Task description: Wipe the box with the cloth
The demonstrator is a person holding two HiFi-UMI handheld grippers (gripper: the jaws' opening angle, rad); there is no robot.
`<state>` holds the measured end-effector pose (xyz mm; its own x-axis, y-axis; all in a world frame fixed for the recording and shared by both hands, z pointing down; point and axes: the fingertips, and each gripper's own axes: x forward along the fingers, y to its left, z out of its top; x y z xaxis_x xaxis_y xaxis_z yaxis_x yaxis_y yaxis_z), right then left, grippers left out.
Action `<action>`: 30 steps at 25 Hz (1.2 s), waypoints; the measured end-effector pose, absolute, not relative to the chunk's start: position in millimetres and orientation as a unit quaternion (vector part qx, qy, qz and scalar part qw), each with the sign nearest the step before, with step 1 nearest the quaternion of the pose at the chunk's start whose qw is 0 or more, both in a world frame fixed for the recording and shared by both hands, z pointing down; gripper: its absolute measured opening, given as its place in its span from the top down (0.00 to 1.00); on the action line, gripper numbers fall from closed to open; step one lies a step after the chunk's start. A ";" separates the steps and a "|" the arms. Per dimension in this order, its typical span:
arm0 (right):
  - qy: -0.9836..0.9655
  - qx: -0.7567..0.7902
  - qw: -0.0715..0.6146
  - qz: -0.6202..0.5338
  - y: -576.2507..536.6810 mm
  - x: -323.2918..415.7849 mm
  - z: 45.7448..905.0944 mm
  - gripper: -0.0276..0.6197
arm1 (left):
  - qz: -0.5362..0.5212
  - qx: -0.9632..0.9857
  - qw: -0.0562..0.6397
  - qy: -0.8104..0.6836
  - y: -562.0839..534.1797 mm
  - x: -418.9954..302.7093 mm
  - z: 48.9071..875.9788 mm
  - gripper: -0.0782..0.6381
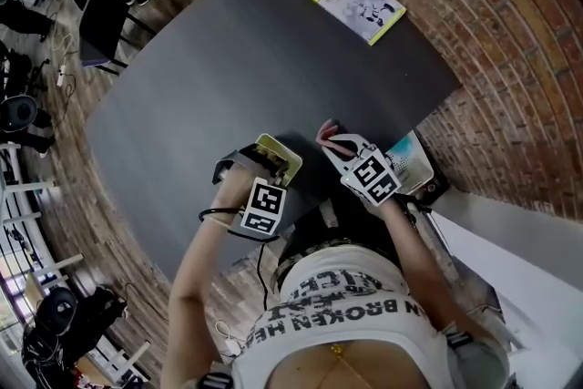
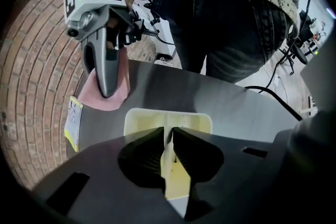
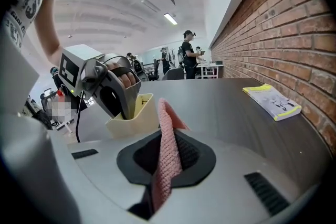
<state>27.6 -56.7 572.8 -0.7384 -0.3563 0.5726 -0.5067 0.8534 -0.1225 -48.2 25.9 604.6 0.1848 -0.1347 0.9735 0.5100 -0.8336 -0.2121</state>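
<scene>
"Head view, starting at your left: your left gripper points down into the small cream box at the near edge of the desk, with its jaws pinched on the thin wall."

"That box looks light and stiff, and it will likely skate on the smooth top. Your grip on the rim is the anchor. Squeeze no harder, because thin plastic may flex."

"Just to its right, your right gripper has its jaws clamped on the pink cloth, near the box but seemingly not on it."

"It's soft and limp, so hold it short and let a firm fold meet the wall. The booklet lies well apart."
</scene>
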 end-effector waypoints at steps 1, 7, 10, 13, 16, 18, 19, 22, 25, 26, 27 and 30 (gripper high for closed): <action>-0.922 0.232 0.277 0.137 -55.9 26.3 573.7 0.93 | -0.621 -0.733 0.250 -0.119 25.5 -47.5 601.4 0.84; -0.924 0.223 0.281 0.136 -56.6 24.9 575.5 0.93 | -0.546 -0.833 0.066 0.060 12.8 -53.7 572.0 0.81; -0.925 0.215 0.283 0.132 -59.3 22.3 575.0 0.93 | -0.450 -0.869 -0.064 0.196 4.2 -63.9 559.7 0.81; -0.932 0.195 0.279 0.127 -62.4 14.9 573.5 0.93 | -0.383 -0.853 -0.165 0.313 -1.9 -80.0 556.3 0.81; -0.941 0.162 0.270 0.122 -62.9 3.1 571.1 0.93 | -0.287 -0.826 -0.286 0.393 -2.6 -86.8 555.9 0.81; -0.947 0.134 0.266 0.120 -59.2 -7.7 570.7 0.93 | -0.229 -0.810 -0.351 0.409 0.8 -85.4 558.5 0.81; -0.949 0.119 0.267 0.119 -56.2 -13.5 571.2 0.93 | -0.214 -0.803 -0.372 0.413 2.3 -85.4 560.6 0.81; -0.953 0.077 0.271 0.117 -46.1 -28.4 572.9 0.93 | -0.184 -0.784 -0.421 0.418 3.4 -87.1 565.3 0.81; -0.954 0.062 0.269 0.113 -41.8 -35.6 572.8 0.93 | -0.130 -0.770 -0.465 0.416 -0.8 -88.6 562.7 0.81; -0.955 0.062 0.267 0.115 -41.2 -36.3 572.7 0.93 | -0.120 -0.767 -0.474 0.415 -1.6 -88.9 563.0 0.81; -0.955 0.061 0.265 0.117 -40.3 -36.8 572.4 0.93 | -0.118 -0.764 -0.481 0.414 -1.6 -89.1 564.8 0.81; -0.955 0.058 0.262 0.124 -36.3 -37.8 570.8 0.93 | -0.143 -0.759 -0.483 0.412 -2.0 -88.5 571.6 0.76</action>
